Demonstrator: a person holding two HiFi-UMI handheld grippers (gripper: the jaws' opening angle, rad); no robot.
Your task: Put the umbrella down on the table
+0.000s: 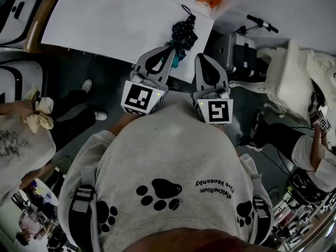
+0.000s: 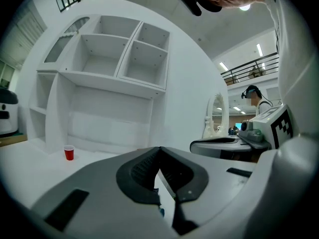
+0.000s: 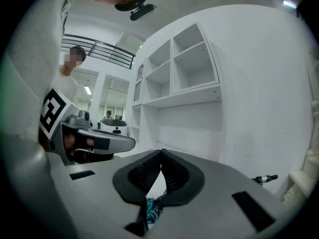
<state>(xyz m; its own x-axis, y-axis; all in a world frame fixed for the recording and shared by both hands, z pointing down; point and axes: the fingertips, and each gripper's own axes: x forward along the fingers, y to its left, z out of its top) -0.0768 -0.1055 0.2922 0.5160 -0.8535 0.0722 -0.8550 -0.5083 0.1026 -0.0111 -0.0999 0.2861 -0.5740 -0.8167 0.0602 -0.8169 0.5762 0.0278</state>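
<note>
Well, folded umbrella [image 1: 182,33] lies at edge of the white table [image 1: 105,20], just ahead of left gripper [image 1: 167,52] & right gripper [image 1: 202,58], both w/ jaws together, empty. Prob. light, floppy cloth; grab the stiff handle.

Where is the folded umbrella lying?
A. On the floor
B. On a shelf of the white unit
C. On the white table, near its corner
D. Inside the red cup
C: the head view shows the umbrella lying on the white table near its corner.

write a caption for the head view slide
Folded umbrella on the white table beyond the left hand-held gripper and right hand-held gripper, both shut.
</note>
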